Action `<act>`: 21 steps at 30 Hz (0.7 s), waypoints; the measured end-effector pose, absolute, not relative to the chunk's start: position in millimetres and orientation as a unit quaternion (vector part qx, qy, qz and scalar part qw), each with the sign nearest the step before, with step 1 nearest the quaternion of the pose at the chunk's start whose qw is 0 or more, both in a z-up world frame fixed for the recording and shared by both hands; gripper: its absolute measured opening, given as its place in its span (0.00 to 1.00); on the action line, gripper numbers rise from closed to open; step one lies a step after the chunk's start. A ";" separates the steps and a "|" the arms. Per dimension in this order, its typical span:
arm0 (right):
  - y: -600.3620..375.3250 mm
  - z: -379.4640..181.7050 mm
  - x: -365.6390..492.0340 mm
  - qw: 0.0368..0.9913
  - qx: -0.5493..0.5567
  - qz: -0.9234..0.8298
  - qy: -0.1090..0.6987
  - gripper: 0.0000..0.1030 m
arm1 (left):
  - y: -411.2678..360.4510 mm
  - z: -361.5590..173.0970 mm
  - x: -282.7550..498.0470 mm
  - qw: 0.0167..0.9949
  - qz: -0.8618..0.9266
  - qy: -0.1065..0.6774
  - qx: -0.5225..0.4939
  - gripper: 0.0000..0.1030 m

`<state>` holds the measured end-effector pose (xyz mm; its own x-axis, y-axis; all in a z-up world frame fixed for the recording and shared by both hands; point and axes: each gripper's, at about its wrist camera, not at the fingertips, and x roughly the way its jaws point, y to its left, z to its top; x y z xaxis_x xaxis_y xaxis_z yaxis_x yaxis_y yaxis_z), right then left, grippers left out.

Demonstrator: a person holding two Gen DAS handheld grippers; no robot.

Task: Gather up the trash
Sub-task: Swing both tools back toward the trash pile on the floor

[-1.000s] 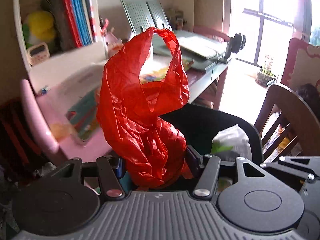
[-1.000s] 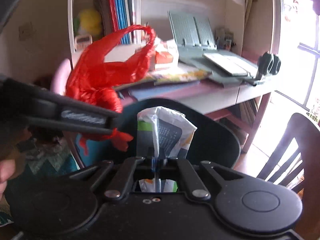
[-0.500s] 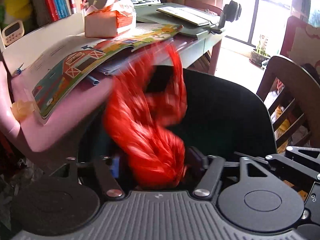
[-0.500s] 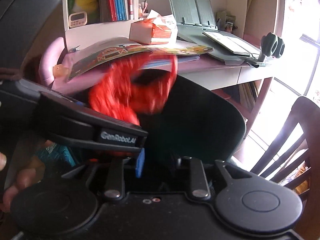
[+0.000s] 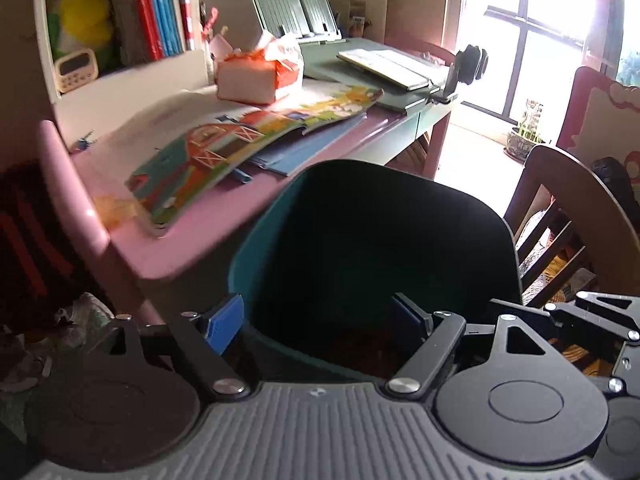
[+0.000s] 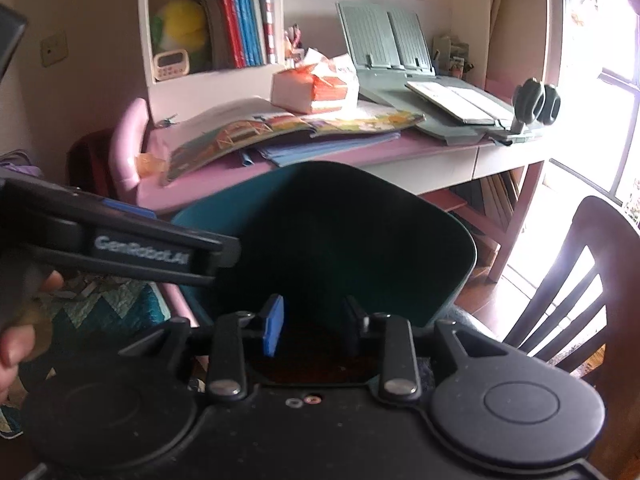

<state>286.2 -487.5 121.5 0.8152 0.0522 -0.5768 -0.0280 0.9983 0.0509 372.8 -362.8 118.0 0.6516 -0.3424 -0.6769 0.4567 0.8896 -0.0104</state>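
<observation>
A dark teal trash bin (image 5: 256, 248) stands in front of the pink desk, its mouth right below both grippers. My left gripper (image 5: 318, 320) hangs over the bin's near rim. Its jaws are opening, with only the rim below them and nothing held. My right gripper (image 6: 314, 330) is over the same bin (image 6: 224, 208). Its jaws are opening too, and they are empty. A dim red mass, the red plastic bag (image 6: 316, 360), lies deep in the bin; in the left wrist view the red bag (image 5: 360, 344) is only faint. The white and green packet is hidden.
The pink desk (image 5: 192, 248) behind the bin carries a picture book (image 5: 224, 148), a tissue box (image 5: 256, 76) and a grey book stand (image 5: 296, 12). A wooden chair (image 6: 592, 280) stands to the right. One of the left gripper's fingers (image 6: 160, 248) and a person's hand (image 6: 16, 344) show in the right wrist view.
The red bag has left my left gripper and fallen into the bin. The white and green packet is gone from my right gripper. Both pairs of jaws have opened.
</observation>
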 end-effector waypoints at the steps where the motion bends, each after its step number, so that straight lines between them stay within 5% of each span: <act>1: -485.0 124.1 282.2 0.953 0.020 0.025 0.302 0.31 | -358.2 121.3 368.0 0.906 -0.221 0.352 0.079 0.77; 21: -375.5 151.3 206.9 0.951 -0.012 0.141 0.274 0.38 | -206.2 140.5 253.9 0.923 -0.171 0.339 0.061 0.77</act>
<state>206.9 -375.5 151.3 0.8095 0.2624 -0.5252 -0.2759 0.9597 0.0543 253.9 -206.2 140.5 0.7111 -0.2747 -0.6472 0.3575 0.9339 -0.0035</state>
